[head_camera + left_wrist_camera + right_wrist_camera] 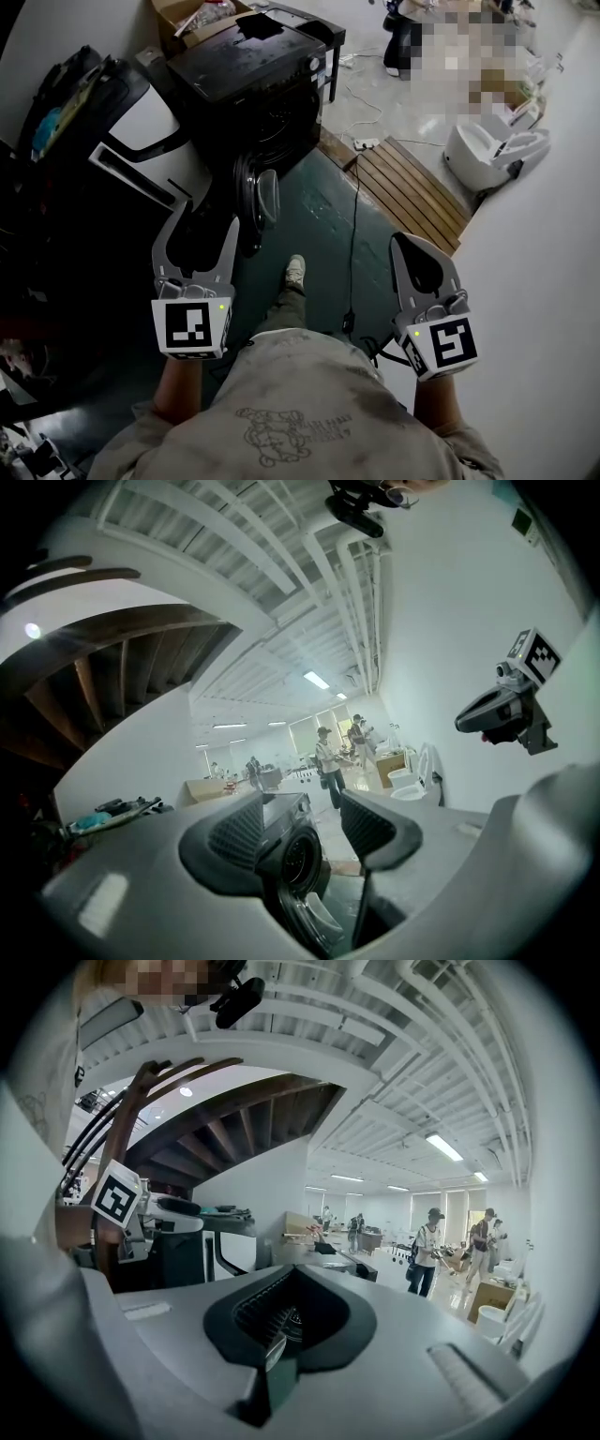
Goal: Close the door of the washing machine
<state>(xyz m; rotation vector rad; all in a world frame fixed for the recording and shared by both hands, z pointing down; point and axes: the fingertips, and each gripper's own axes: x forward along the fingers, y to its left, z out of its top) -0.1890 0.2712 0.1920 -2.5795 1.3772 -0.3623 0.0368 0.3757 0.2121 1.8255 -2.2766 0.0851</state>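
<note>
Standing ajar just ahead of the spread, empty left tongs (205, 219), the door (258, 200) of the washing machine (251, 66) is not yet pushed shut; the right tongs (412, 246) are pressed together, empty.

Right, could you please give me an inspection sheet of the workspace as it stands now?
Surface: green floor in front of the machine.
Job's things: black washing machine; its round door hangs open.
Clutter: cardboard box behind the machine; white toilet at the right.
Grippers: left gripper open, empty, facing the door; right gripper shut, empty.
Cables: black cable runs over the floor beside the wooden slats.
Surroundings: people standing farther back.
</note>
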